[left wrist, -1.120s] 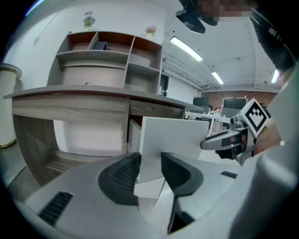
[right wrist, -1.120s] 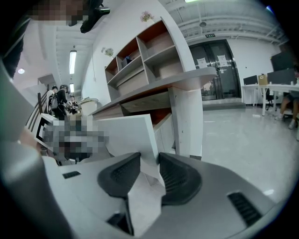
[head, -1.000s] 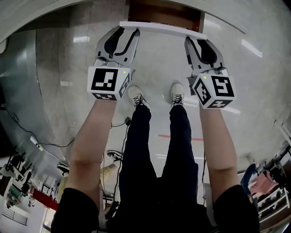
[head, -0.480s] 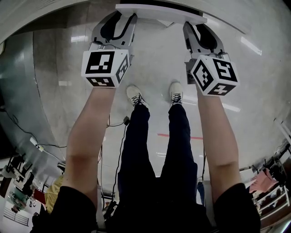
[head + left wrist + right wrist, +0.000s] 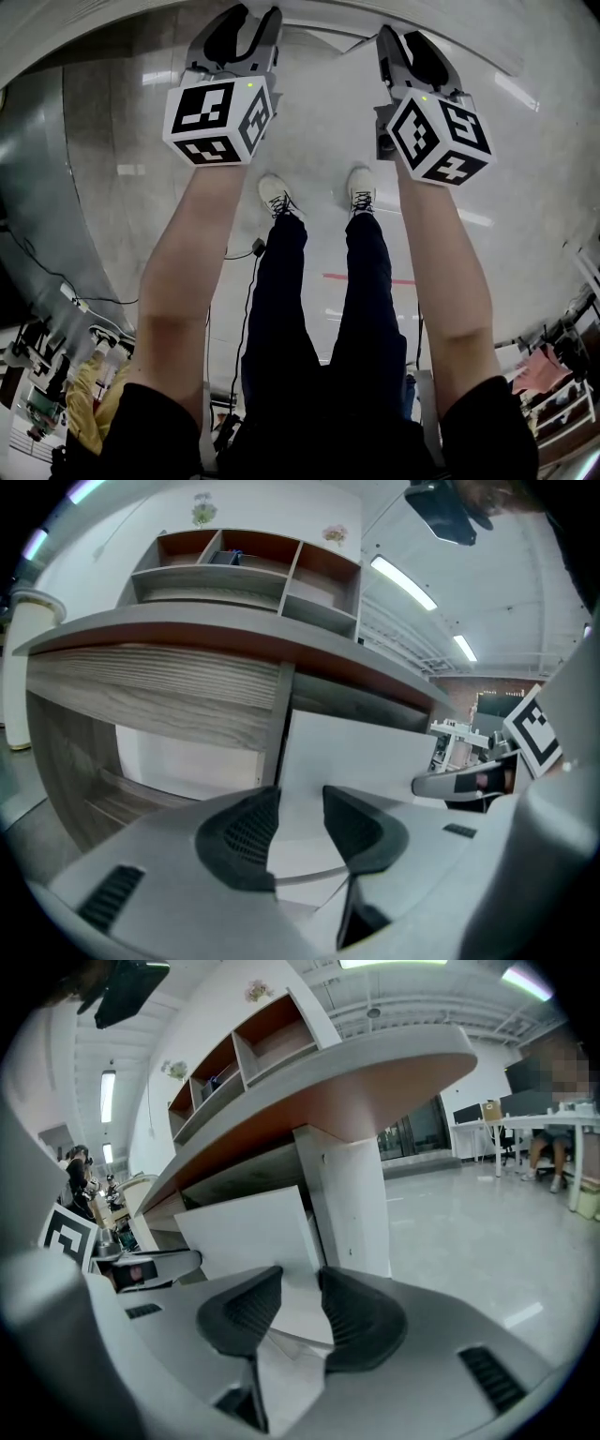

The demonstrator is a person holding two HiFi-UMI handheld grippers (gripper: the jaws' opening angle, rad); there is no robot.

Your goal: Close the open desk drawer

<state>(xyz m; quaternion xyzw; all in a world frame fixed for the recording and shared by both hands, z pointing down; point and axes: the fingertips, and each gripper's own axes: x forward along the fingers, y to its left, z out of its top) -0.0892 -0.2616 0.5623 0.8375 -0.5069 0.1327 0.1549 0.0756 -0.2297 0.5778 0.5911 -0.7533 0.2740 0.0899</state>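
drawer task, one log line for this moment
left claw: open, empty | right claw: open, empty | both aimed at drawer front | contact: cannot tell

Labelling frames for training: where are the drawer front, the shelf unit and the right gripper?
drawer front point(image 5: 370, 752), left gripper view, flat white face.
shelf unit point(image 5: 206, 583), left gripper view, lower shelf board.
right gripper point(image 5: 300, 1281), right gripper view, between fingertips.

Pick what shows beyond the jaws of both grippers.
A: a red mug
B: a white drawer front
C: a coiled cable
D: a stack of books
B: in both gripper views, a white drawer front under the desk fills the gap beyond the parted jaws.
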